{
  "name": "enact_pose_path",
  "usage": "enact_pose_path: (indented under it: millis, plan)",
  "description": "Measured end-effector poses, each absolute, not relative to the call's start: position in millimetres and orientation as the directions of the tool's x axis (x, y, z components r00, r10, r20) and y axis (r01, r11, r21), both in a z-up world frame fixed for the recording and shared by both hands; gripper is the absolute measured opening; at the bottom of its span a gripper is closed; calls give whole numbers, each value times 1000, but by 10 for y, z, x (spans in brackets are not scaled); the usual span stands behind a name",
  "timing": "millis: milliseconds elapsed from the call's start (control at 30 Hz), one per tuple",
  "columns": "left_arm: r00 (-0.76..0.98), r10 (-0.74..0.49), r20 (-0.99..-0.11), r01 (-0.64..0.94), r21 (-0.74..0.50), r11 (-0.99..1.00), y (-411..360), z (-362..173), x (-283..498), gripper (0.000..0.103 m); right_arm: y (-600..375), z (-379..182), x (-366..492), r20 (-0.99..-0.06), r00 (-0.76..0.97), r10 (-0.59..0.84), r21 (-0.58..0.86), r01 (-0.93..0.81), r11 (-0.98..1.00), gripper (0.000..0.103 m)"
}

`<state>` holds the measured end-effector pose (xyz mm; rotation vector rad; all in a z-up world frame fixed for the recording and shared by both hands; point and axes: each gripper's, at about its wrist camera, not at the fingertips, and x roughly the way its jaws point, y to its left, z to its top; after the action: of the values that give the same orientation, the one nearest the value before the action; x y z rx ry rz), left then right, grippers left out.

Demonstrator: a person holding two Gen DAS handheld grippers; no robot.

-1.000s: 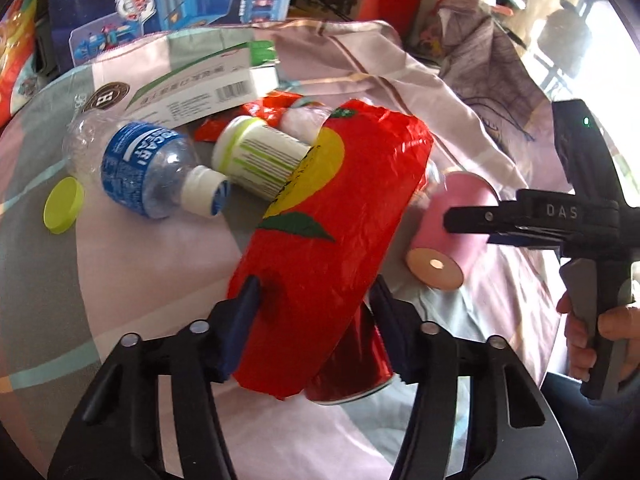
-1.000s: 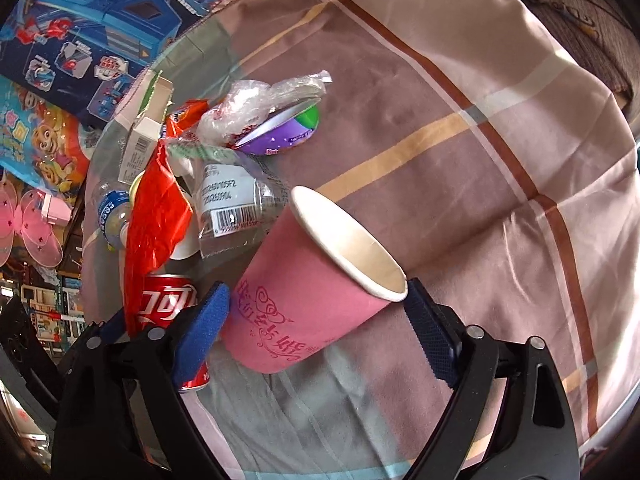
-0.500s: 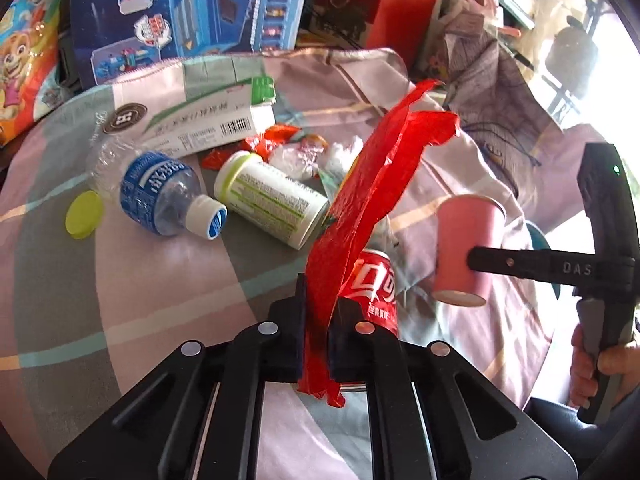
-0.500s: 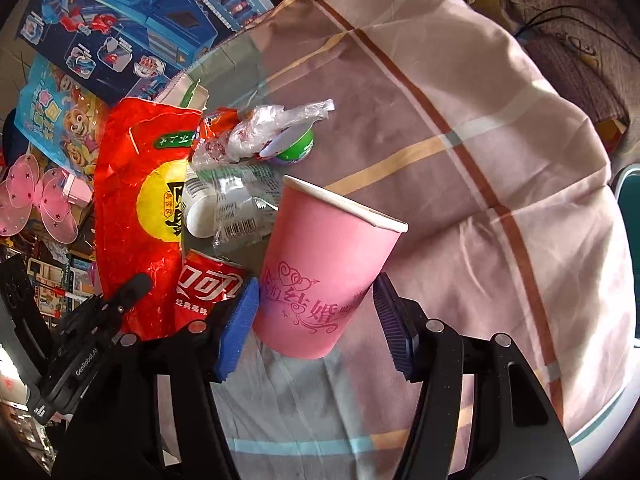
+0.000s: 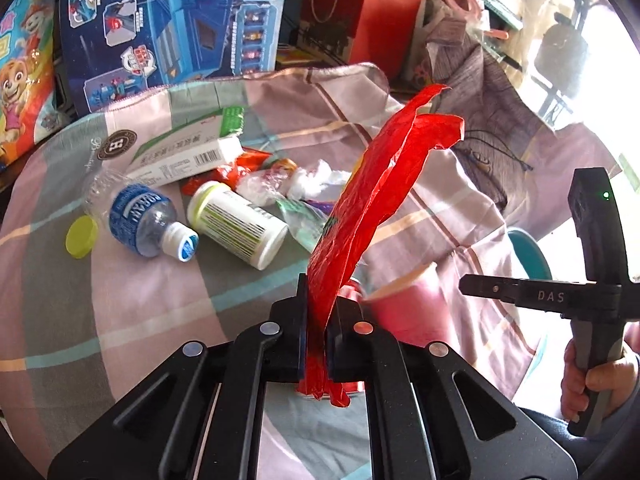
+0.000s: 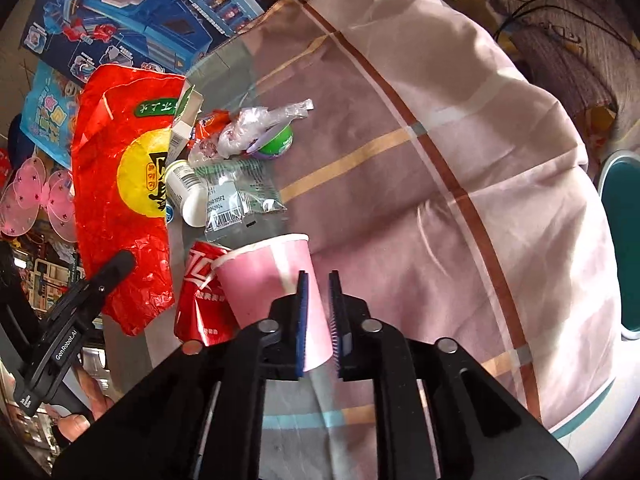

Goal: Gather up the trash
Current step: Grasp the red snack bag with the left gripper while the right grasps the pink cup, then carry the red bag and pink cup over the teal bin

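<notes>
A crinkled red plastic bag [image 5: 372,208], printed with a yellow disc, is pinched flat between the closed jaws of the left gripper [image 5: 317,332] and is held upright above the surface, its torn lower edge hanging below the pads. One pink paper cup [image 6: 276,292], conical with a rolled white rim, is clamped by the right gripper [image 6: 318,320]; its jaws have just been closing, and the cup wall is seen squashed between the blue ribbed pads. The surface is draped in a smooth plaid cloth [image 6: 440,160] (pink, grey and tan bands). Left lying on the cloth are counted: one red drink can [image 6: 200,296], just beside the cup; one clear water bottle [image 5: 140,220] with a blue label; one white cylindrical pill bottle [image 5: 236,224]; one loose yellow-green cap [image 5: 82,236]; one flat cardboard carton [image 5: 188,152]; and several crumpled clear wrappers [image 6: 260,128]. Blue toy boxes [image 5: 168,20] are stacked behind the surface.
</notes>
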<state>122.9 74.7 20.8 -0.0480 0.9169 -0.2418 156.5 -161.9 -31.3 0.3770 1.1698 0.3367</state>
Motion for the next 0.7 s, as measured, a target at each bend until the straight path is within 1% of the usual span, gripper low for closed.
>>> enact_pose_path:
  millis: [33,67,100,133,200,367,500,567,633,700]
  plan:
    - [584,-227,-779,186,-144,972,743,195,1223,7,-1601,-311,1557,-818,347,458,464,-71,883,47]
    - [586,-226,-778,184,-145,972,740,191,1216,7,-1563,-298,1540,-813,338,475,475,-89,876,63]
    - [588,-228,-776,179,-151,972,757,190,1215,7,-1503,-278,1523,-813,333,477,466,-118,877,65]
    - [588,-230,-775,174,-157,972,774,190,1216,7,-1406,-260,1516,-821,325,470,443,-160,882,66]
    - [588,-233,-775,160,-171,972,842,177,1214,7,-1295,-272,1537,-828,310,467,427,-191,884,66]
    - [577,-239,-781,141,-193,971,992,139,1168,7,-1065,-431,1704,-862,279,423,374,-213,903,68]
    - [576,-235,-783,133,-194,972,1071,145,1102,7,-994,-562,1804,-863,264,430,387,-199,900,68]
    - [576,-234,-783,127,-198,972,1089,151,1099,7,-998,-585,1806,-863,264,431,391,-192,900,61]
    - [573,-239,-784,126,-204,971,1085,159,1103,7,-1061,-532,1771,-855,268,444,406,-187,895,59]
    - [574,-245,-781,135,-204,970,1041,188,1112,7,-1175,-422,1736,-839,297,456,419,-180,890,58]
